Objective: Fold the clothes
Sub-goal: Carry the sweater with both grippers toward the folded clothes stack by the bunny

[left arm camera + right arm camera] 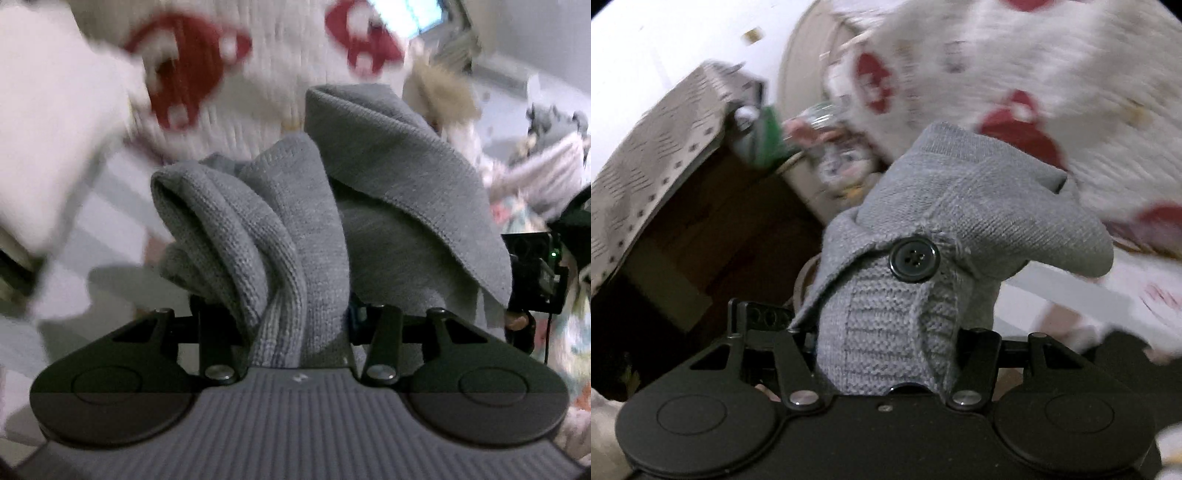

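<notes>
The left gripper [295, 317] and right gripper [886, 343] are each pinching bunched grey knit [960, 206], jaws part-closed on it. The person would do well lifting both evenly, spreading the garment taut.

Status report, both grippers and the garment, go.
Left gripper shut on grey knit cardigan. Right gripper shut on it near black button. Nothing blocking.

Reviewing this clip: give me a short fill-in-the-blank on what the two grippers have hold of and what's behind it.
1. Both grippers are closed on a knitted garment whose colour is ____.
2. In the right wrist view, a dark ____ is sewn on the knit just above the right gripper.
3. The white blanket behind the left gripper bears motifs coloured ____.

Missing words: grey; button; red
</notes>
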`<act>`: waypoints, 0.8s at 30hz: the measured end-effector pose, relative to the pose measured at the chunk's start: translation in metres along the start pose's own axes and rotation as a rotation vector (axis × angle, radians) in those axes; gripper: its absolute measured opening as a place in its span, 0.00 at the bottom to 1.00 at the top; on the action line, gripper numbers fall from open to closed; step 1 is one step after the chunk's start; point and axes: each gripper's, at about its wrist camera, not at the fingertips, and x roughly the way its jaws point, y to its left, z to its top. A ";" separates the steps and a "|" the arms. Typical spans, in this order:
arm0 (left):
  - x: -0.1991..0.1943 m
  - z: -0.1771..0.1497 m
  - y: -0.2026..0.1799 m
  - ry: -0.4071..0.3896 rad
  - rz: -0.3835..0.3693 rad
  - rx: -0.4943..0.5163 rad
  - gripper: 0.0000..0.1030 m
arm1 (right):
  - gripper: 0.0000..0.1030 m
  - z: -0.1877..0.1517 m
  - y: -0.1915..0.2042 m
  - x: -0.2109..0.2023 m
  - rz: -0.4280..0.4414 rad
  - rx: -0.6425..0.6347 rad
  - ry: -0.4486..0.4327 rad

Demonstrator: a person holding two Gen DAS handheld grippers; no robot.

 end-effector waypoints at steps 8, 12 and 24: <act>-0.106 0.039 -0.003 -0.346 0.202 -0.026 0.41 | 0.61 0.093 0.045 0.111 0.251 -0.129 0.163; -0.128 0.061 0.012 -0.460 0.315 -0.037 0.41 | 0.61 0.135 0.039 0.190 0.441 -0.204 0.283; -0.049 0.109 0.126 -0.527 0.517 -0.239 0.44 | 0.73 0.094 -0.138 0.281 -0.047 0.318 -0.085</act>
